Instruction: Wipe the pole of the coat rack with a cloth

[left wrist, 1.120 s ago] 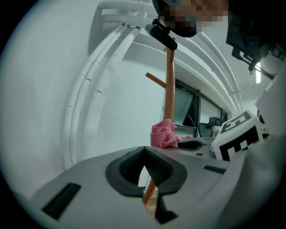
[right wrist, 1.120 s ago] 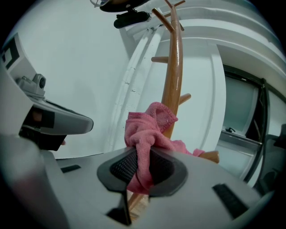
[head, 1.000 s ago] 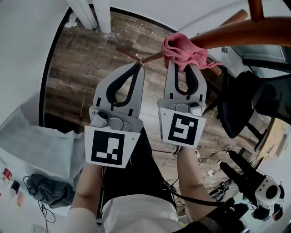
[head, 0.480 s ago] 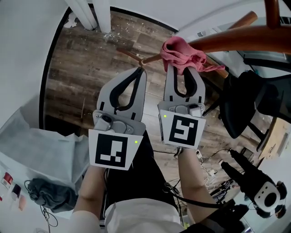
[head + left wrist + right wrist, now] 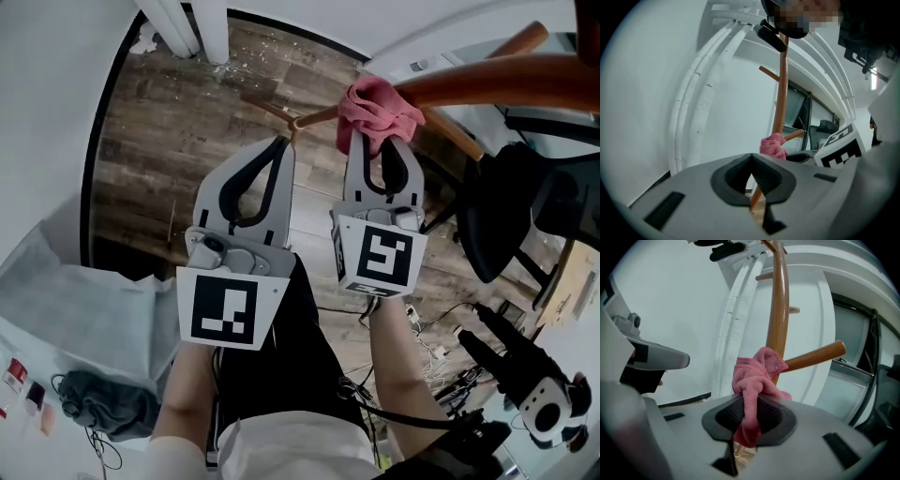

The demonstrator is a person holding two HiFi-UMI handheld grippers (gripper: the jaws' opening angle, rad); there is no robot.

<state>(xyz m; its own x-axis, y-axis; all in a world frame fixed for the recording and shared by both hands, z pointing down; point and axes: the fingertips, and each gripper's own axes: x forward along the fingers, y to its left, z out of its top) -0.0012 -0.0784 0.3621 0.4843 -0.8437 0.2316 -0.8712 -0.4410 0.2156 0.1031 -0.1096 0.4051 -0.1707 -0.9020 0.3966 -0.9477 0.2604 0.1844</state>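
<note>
The brown wooden pole [image 5: 487,80] of the coat rack runs from upper right toward the middle of the head view. A pink cloth [image 5: 375,108] is bunched against it. My right gripper [image 5: 377,141] is shut on the cloth and presses it to the pole. In the right gripper view the cloth [image 5: 757,380] hangs from the closed jaws in front of the pole [image 5: 778,301], just left of a side peg [image 5: 815,357]. My left gripper [image 5: 281,142] is shut with nothing visibly held, beside the rack's thin legs [image 5: 267,108]. The left gripper view shows the pole [image 5: 780,93] and cloth [image 5: 772,145] ahead.
A black office chair [image 5: 511,216] stands right of the rack. White pipes [image 5: 187,28] rise at the back wall. A pale sheet [image 5: 84,309] and a grey bundle [image 5: 103,398] lie at the left. Cables [image 5: 441,366] and a black device [image 5: 525,375] sit on the wooden floor at lower right.
The right gripper with the cloth has shifted slightly along the pole, and the cloth looks more bunched. The left gripper has hardly moved.
</note>
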